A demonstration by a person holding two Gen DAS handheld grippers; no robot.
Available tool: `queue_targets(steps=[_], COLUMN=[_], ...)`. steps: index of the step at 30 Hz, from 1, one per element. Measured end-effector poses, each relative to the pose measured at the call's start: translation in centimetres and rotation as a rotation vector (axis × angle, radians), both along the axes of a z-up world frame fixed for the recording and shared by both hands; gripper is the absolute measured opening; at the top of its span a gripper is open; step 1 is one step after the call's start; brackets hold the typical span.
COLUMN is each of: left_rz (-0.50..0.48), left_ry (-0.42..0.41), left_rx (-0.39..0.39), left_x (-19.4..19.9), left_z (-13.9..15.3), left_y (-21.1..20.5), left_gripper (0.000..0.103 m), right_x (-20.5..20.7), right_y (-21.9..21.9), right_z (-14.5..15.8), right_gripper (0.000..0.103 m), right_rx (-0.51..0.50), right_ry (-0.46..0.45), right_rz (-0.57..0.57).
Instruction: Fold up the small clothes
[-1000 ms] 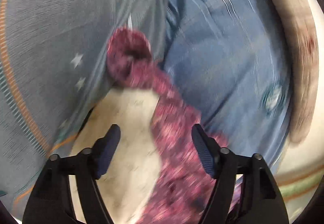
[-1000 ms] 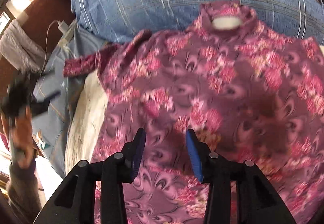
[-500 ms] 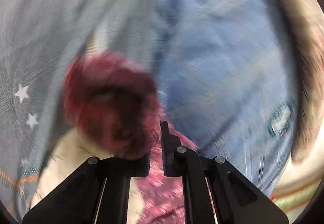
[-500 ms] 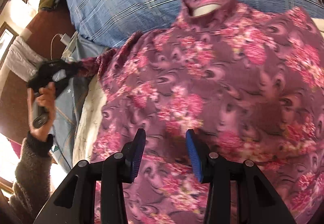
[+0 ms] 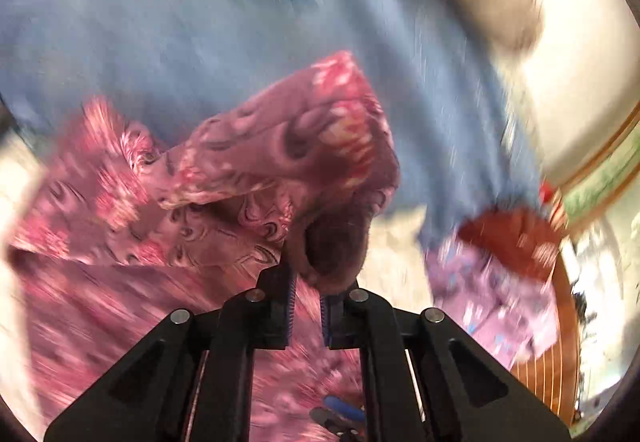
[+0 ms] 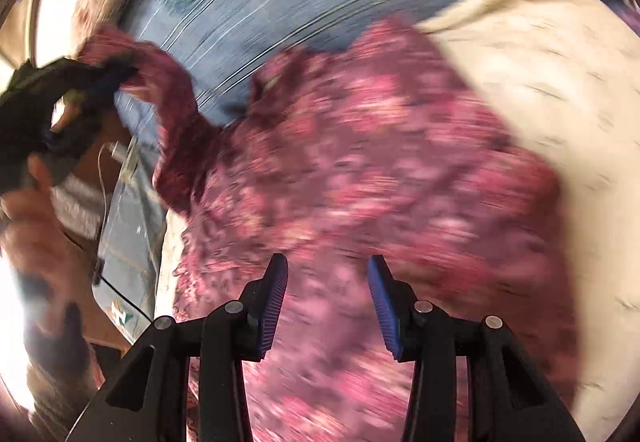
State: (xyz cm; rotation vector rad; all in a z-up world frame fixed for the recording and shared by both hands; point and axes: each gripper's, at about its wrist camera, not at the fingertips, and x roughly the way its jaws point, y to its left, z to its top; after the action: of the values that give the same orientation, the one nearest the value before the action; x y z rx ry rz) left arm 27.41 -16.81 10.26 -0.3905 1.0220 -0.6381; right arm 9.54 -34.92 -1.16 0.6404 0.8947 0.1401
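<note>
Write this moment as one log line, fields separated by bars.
left gripper: shut on sleeve cuff, lifted | right gripper: open above floral top, nothing between fingers | surface: cream sheet

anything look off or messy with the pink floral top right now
Nothing damaged. The pink floral top lies rumpled on the cream sheet, one sleeve pulled up, pinched in the left hand-held gripper.

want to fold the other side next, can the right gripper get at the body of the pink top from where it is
Probably yes. The right gripper is open and empty, pointing down at the pink top with nothing between them. The left gripper is off to the side, shut on the sleeve, so it shouldn't block the way.
</note>
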Motion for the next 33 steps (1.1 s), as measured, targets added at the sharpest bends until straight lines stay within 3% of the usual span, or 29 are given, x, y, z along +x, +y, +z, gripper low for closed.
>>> queue_targets(steps=[2,4,8,11,13,16,19,22,25,28,33], left_rz=[-0.068,-0.137,-0.218,-0.180,-0.063,0.083,0.203,0.246,0.244,0.248,0.291], left_ry=[0.121,0.190,0.142,0.077,0.045,0.102,0.224,0.305,0.334,0.367,0.390], left_rx=[0.065,0.118,0.118,0.080,0.073,0.047,-0.052,-0.128,-0.161,-0.133,-0.112], left_x=[-0.7,-2.4,-6.4,-8.2,-7.4,-5.2,-3.2,-2.3,-1.7,-0.1,2.2], left_z=[-4.3,-7.1,-6.4,-4.8,-3.7,-4.3,-6.7,-8.9,-10.3,-11.7,-13.7], left_y=[-4.9,-7.7,-7.2,-2.6,1.5,8.3,14.1,17.2,17.4,17.3,17.0], left_gripper=[0.007,0.007,0.015,0.038,0.068,0.069,0.069,0.069,0.069,0.069,0.068], right_x=[-1.4,-3.1,-4.4,-3.9,-2.7,-0.1,3.0,6.1,8.4,10.0,11.5], right_y=[-2.0,-4.3,-6.9,-7.5,-6.9,-5.8,-5.1,-4.5,-4.0,-3.9,-4.1], right_z=[-0.4,-0.6,-0.6,-0.3,0.3,0.9,1.1,0.5,-0.1,-1.4,-2.1], right_gripper=[0.044,0.044,0.044,0.045,0.051,0.057,0.058,0.058,0.058,0.059,0.059], right_rx=[0.015,0.023,0.036,0.085,0.103,0.106,0.129,0.155,0.175,0.182,0.215], right_ry=[0.006,0.007,-0.013,-0.046,-0.073,-0.107,-0.105,-0.073,-0.064,-0.010,-0.027], right_rz=[-0.044,-0.084,-0.131,-0.151,-0.150,-0.146,-0.160,-0.173,-0.189,-0.206,-0.233])
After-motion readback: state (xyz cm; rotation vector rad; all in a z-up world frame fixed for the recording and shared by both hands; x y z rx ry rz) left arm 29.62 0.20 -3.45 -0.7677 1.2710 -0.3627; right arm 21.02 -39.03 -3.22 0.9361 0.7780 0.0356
